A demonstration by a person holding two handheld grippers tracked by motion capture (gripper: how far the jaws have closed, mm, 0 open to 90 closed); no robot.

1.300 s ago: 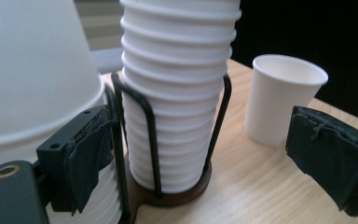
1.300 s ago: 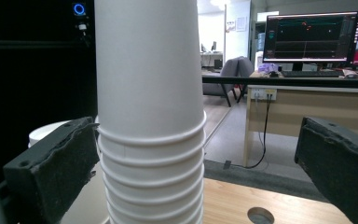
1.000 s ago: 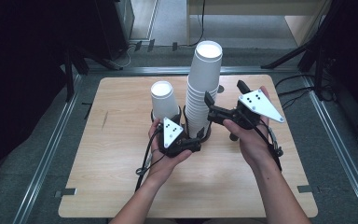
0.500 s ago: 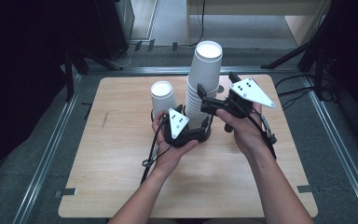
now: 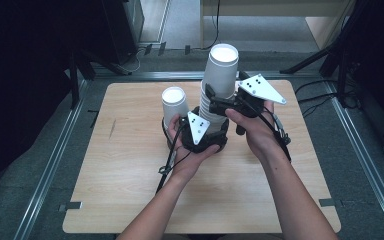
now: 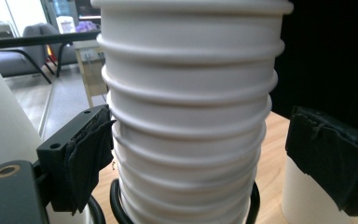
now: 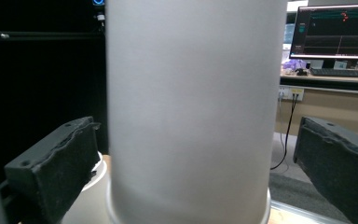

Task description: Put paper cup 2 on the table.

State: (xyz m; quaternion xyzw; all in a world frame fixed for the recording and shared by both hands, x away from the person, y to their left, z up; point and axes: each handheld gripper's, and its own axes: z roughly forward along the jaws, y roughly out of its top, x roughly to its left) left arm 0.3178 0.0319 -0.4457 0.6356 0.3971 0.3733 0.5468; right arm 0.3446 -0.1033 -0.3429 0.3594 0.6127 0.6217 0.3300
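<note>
Two grippers at tall stack of upturned white paper cups (image 5: 215, 100), mid light-wood table (image 5: 130, 200).
Left gripper (image 6: 191, 163) low at stack's ribbed base, jaws apart, right pad clear; right gripper (image 7: 196, 163) straddles top cup (image 5: 221, 70), pads off it. Step: separating top cup. Next: clamp both, lift top straight up. Single white cup (image 5: 174, 102) stands beside.

one tall stack of white cups (image 5: 219, 82), one shorter stack (image 5: 174, 104), two tools (image 5: 200, 131)
</note>
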